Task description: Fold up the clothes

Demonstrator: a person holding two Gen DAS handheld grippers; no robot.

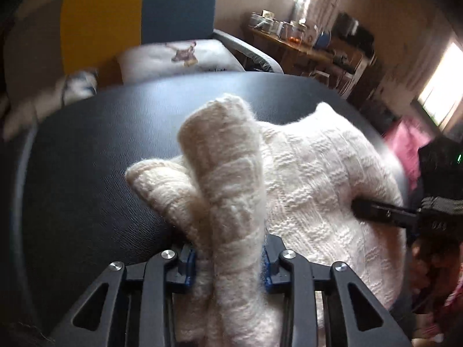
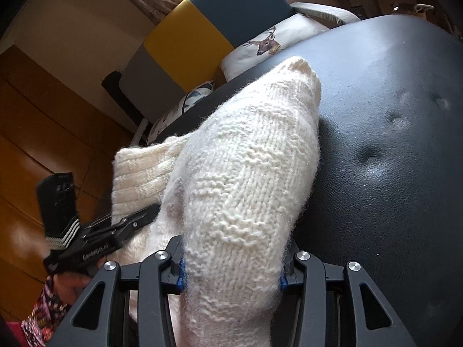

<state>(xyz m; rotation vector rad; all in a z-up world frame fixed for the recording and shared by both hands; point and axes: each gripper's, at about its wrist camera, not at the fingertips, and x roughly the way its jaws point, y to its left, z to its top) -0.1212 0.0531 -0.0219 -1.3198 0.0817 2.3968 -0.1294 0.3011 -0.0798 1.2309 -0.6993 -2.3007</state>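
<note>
Cream chunky-knit sweater [image 1: 303,167] bunched in both tongs, over pebbled black leather [image 1: 86,150].

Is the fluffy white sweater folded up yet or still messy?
Still messy: the white sweater lies bunched on the black table, both grippers pinching raised rolls.

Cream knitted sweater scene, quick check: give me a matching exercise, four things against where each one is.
Things:
1. cream knitted sweater
2. left gripper
3. white deer-print cushion
4. yellow and blue chair back

Places:
A. behind the cushion
B. spread on the black leather surface
C. beyond the leather's far edge
D. clamped on a bunched sweater fold

Pairs: 1-B, 2-D, 3-C, 4-A
</note>
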